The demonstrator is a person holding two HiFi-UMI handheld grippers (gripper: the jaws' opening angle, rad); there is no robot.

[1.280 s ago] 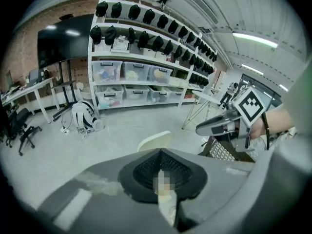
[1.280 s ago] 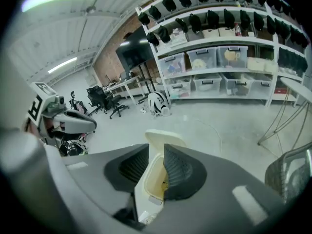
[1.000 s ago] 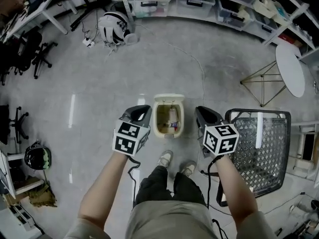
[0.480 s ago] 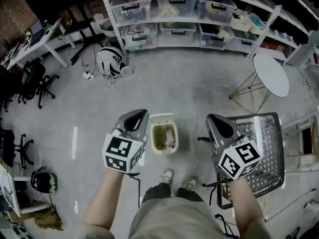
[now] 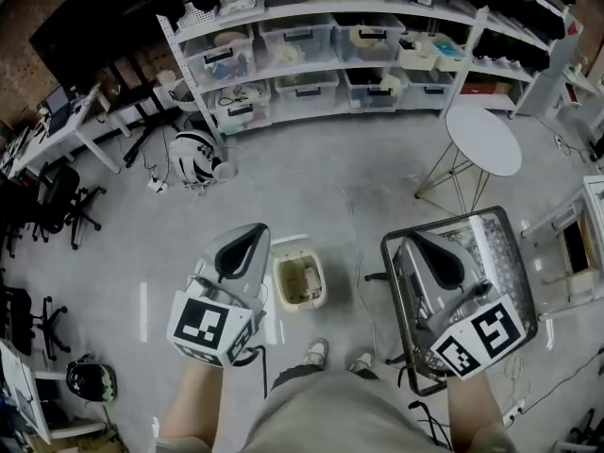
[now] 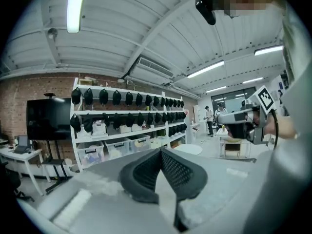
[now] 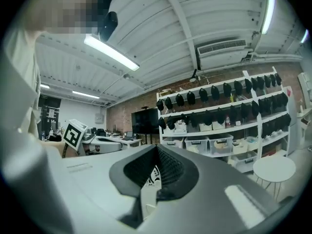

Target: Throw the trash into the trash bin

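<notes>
While both hands ride high above the grey floor, we start on the left: the left gripper (image 5: pixel 247 241) hangs over bare concrete, its jaws pressed together with nothing between them (its own camera shows the dark ribbed pads meeting at the tip (image 6: pixel 161 154)). Just to its right, and far below it, sits the cream trash bin (image 5: pixel 278 286) on the floor, lid open, right in front of the person's shoes (image 5: pixel 315 352). Something pale lies inside, too blurred to name. The bin sits between the two grippers, nearer the left one, and touches neither. Over to the right gripper (image 5: pixel 427 248): jaws closed tight as well, holding nothing, pads together in its own view (image 7: pixel 157 152). It hovers above a black-framed mesh rack (image 5: pixel 510 258). Further right and up, a round white table (image 5: pixel 483 140) stands before the shelving (image 5: pixel 321 50).
</notes>
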